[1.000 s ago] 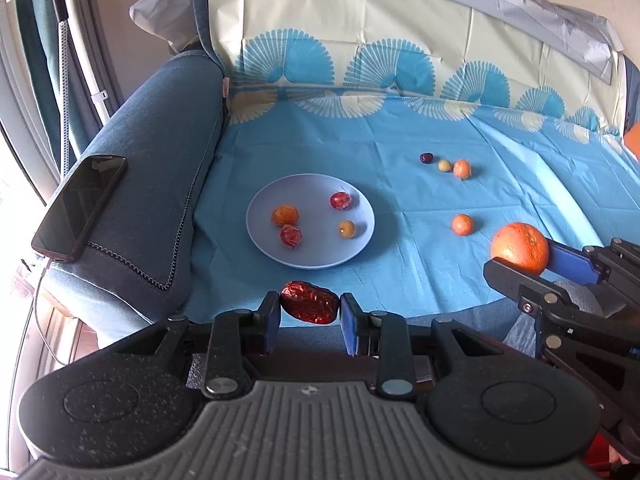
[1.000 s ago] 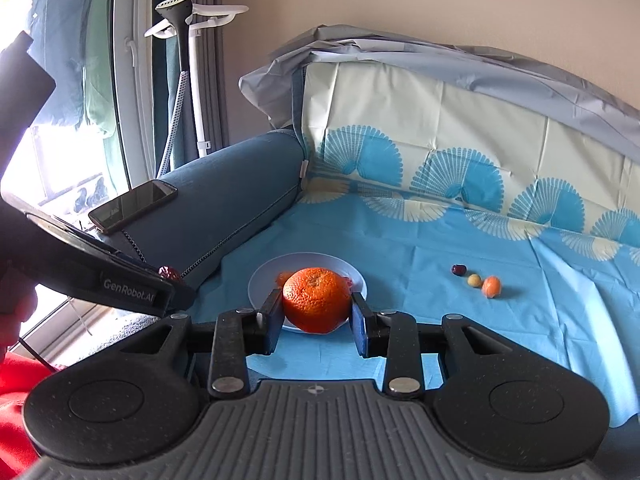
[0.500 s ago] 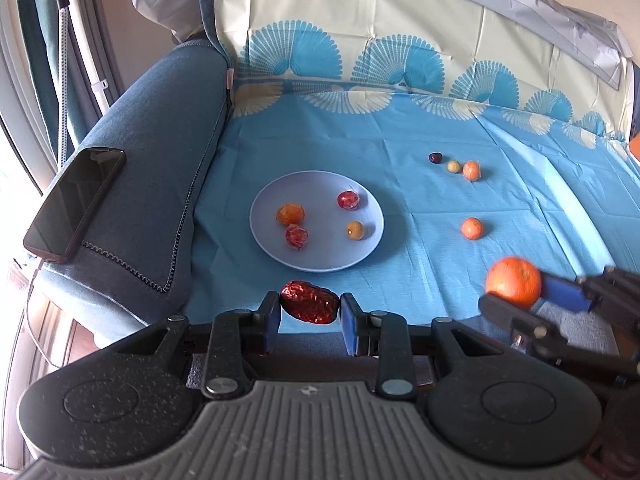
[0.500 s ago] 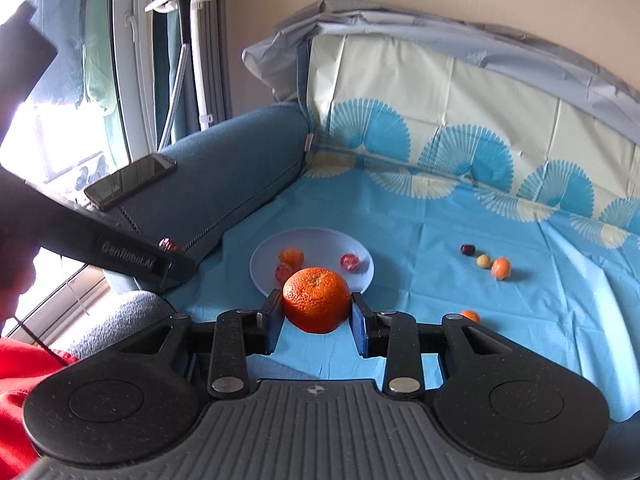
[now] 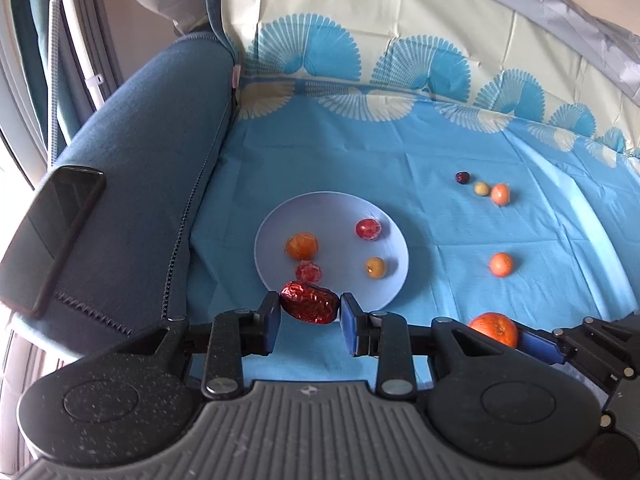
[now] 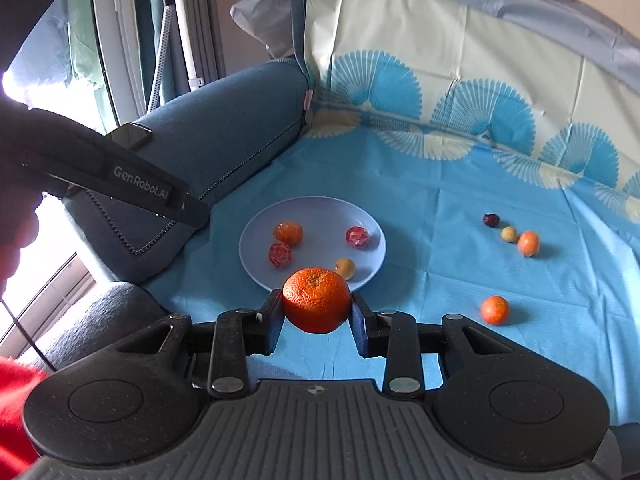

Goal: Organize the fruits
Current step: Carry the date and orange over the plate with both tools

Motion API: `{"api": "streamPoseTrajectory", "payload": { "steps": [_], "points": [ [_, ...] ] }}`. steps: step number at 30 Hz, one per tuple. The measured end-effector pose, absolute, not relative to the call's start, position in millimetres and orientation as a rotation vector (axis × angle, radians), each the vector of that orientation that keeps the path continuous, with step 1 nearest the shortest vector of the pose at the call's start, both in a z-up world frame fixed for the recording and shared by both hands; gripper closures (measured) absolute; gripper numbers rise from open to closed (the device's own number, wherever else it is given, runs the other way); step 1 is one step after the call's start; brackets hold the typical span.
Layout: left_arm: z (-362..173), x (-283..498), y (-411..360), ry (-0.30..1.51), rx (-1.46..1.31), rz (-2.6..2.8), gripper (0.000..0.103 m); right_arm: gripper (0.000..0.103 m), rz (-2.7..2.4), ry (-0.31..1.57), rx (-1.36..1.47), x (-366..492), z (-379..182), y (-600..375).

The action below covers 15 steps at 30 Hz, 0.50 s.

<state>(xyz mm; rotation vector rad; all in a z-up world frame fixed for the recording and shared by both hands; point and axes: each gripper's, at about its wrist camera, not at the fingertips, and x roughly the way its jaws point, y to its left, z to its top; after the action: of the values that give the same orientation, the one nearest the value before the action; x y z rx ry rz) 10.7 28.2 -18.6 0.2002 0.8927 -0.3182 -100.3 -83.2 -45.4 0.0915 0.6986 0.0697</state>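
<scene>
— Left wrist view first: what's the surface?

— A sofa seat draped in a thin blue cloth (image 5: 360, 152) with creases and pale fan prints; it climbs the backrest, cream higher up, with a grey sheet (image 5: 560, 4) over the top. On the left, the padded dark-blue armrest (image 5: 132, 152) with stitched piping carries a glossy black phone (image 5: 48, 232). Curtains and a window lie beyond it.

— And the fruit?

— A round, smooth lilac plate (image 5: 340, 208) holds four small pieces, two of them in crinkly wrap. Far right on the cloth sit a dark berry (image 5: 462, 177), a yellowish one and an orange one in a row; a small tangerine (image 5: 501, 265) lies alone, nearer.

— The grippers?

— The left gripper (image 5: 310, 312) has its jaws narrowed on a wrinkled, shiny red date (image 5: 308, 303), just at the plate's near rim. From the right wrist view, the right gripper (image 6: 317, 312) clamps a dimpled orange (image 6: 317, 299) above the near edge of the plate (image 6: 312, 208).
</scene>
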Motion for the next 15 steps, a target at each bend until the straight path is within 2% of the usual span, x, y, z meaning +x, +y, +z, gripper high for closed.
{"api": "streamPoseTrajectory", "payload": {
  "steps": [15],
  "points": [
    [-78,118,-11,0.978,0.239,-0.289,0.068,0.066,0.066,0.78,0.089,12,-99,-90]
  ]
}}
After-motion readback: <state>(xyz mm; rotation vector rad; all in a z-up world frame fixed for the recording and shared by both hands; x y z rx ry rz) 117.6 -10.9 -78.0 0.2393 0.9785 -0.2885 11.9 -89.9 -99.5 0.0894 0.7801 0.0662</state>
